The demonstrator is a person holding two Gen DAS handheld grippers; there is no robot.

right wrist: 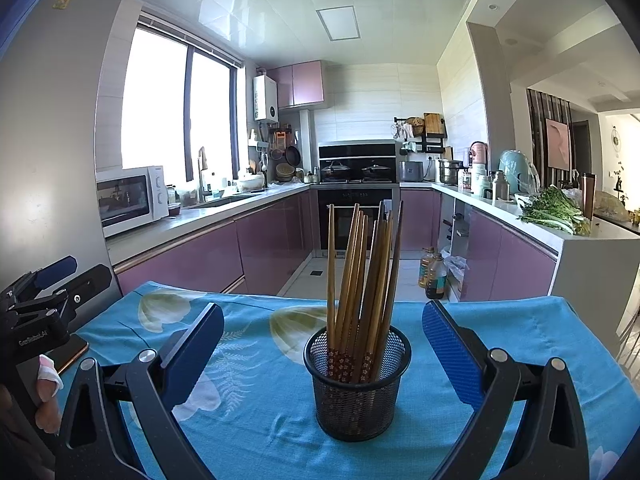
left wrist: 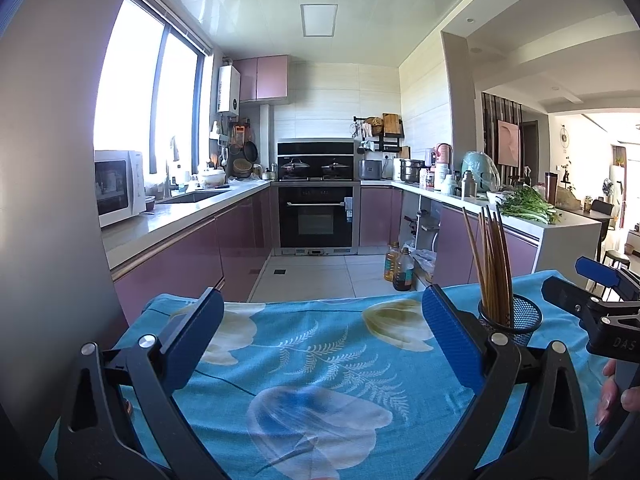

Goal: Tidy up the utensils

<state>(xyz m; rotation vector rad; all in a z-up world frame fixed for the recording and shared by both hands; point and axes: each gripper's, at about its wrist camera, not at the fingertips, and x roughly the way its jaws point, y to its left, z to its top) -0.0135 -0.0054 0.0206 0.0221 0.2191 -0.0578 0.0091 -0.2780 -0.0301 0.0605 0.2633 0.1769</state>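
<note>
Kitchen scene, read left to right with the mesh holder (right wrist: 357,384) as the landmark. Far left of the holder, on the side counter, stands a white microwave (right wrist: 132,200). At the left edge of the right wrist view appear the left tongs (left wrist: 320,338) seen from outside, with the fingers of the person's hand (right wrist: 47,398) on the handle and a dark phone (right wrist: 74,354) lying flat on the cloth just beside them. In the left wrist view those left tongs stand wide open over the bench, nothing between the blue pads, and the holder lies to their right, beyond the right pad. The bench is covered by a blue floral cloth (right wrist: 256,412). The black mesh holder stands upright on the cloth, centred between the blue pads of the right tongs (right wrist: 322,338), which are wide open and apart from the holder on both sides. The wooden chopsticks (right wrist: 362,276) all stand in the holder, leaning and fanned, patterned ends down. Behind the holder, across the floor, is the black oven (right wrist: 354,216). To the right of the holder, on the floor, stand two oil bottles (right wrist: 433,274); farther right, on the side counter, lies a bunch of green vegetables (right wrist: 554,212).
</note>
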